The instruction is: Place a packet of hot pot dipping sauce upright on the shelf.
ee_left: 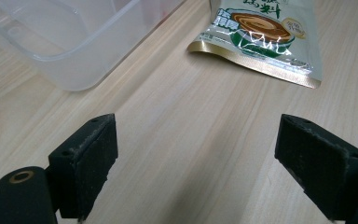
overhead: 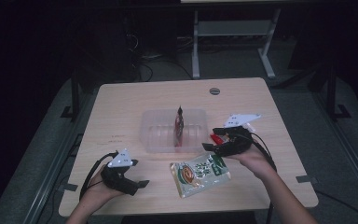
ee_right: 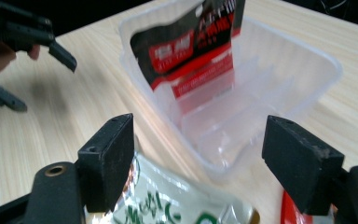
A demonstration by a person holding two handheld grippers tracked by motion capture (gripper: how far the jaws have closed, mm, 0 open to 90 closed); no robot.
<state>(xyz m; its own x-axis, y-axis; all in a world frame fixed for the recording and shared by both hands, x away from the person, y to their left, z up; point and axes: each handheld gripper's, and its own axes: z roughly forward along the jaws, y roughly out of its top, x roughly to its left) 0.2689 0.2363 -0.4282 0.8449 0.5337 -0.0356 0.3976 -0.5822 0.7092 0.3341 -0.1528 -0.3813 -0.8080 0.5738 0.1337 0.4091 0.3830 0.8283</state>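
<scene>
the green sachet (overhead: 199, 172) lay flat on the table (overhead: 121, 107), just near of the clear tub (overhead: 151, 135) where a red packet (overhead: 179, 127) stood upright. the right gripper (overhead: 210, 140), jaws released, hovered at its right end; best to pinch that edge squarely. the left gripper (overhead: 140, 183) waited released, well apart.

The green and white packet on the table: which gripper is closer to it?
The right. The right gripper hovers at the green and white packet's far right corner, jaws open above it. The left gripper sits open, apart, off to the packet's left.
</scene>
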